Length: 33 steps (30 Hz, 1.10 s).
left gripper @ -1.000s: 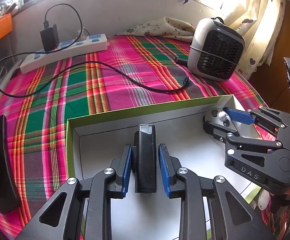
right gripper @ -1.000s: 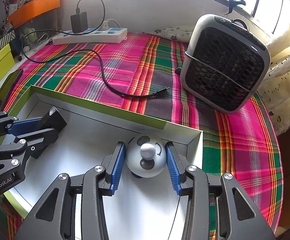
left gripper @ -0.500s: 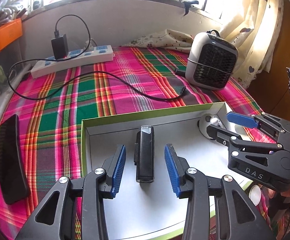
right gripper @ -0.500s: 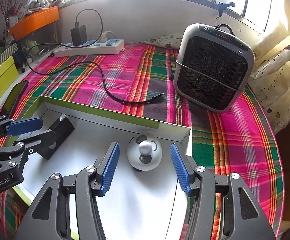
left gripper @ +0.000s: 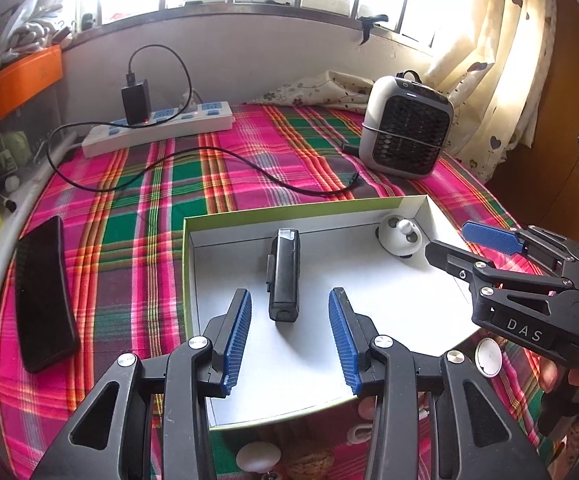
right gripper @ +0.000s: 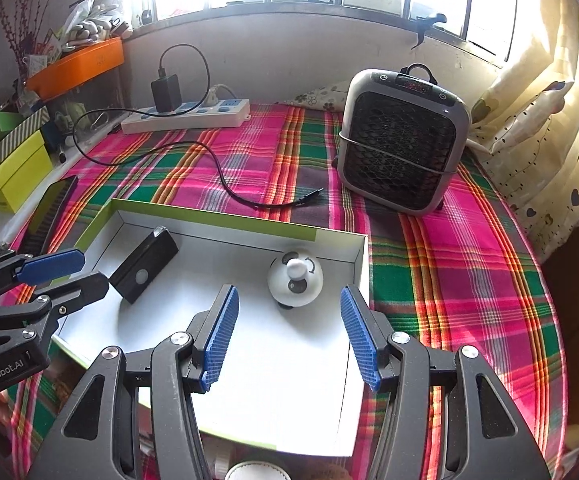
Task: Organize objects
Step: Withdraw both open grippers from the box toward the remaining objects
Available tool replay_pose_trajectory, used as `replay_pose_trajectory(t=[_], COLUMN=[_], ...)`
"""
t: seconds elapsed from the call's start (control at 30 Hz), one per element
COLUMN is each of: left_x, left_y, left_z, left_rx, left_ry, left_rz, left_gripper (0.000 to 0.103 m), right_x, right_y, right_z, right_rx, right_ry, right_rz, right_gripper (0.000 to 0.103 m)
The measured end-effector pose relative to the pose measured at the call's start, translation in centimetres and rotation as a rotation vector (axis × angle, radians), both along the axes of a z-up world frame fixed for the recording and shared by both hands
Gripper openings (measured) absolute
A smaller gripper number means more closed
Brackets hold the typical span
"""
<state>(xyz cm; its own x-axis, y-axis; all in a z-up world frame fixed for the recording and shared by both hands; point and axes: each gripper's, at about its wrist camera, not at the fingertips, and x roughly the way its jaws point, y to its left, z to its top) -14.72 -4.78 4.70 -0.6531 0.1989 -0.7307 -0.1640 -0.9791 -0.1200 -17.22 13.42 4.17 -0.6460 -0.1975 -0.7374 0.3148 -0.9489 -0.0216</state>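
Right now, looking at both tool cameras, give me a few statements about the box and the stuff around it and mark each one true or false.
1. The black rectangular device lies inside the white box. True.
2. The left tool is clamped on the black device. False: its blue pads stand apart with the device lying free ahead of them.
3. The round white panda-faced toy sits in the box near the far right corner. True.
4. The right tool holds the panda-faced toy. False: it is open and the toy rests on the box floor.
5. The black phone is inside the box. False: it lies on the plaid cloth left of the box.
6. A black charger is plugged into the power strip. True.
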Motion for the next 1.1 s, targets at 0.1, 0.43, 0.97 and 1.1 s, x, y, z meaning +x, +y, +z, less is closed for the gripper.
replay_pose_trajectory(t=[0.1,0.43,0.97,1.1], left_x=[0.9,4.5,8.4,8.2], left_y=[-0.2,-1.9,-4.7,-4.8], left_z=[0.3,0.7,-1.6,-2.6], left_rx=[0.006,0.042,0.077,0.093], left_ry=[0.011,0.043,0.018,-0.008], left_rz=[-0.001,0.02,0.04,0.042], left_gripper=[0.038,0.038,0.038,0.038], right_x=[0.8,4.2,9.1,10.1], right_y=[0.3,1.9,4.6,5.4], right_z=[0.2,1.1,0.4,-0.3], right_rx=[-0.011,-0.056,-0.079,-0.087], right_ry=[0.006,0.036,0.079,0.069], right_rz=[-0.007,-0.042,-0.1,-0.116], right_gripper=[0.054,0.054,0.054,0.054])
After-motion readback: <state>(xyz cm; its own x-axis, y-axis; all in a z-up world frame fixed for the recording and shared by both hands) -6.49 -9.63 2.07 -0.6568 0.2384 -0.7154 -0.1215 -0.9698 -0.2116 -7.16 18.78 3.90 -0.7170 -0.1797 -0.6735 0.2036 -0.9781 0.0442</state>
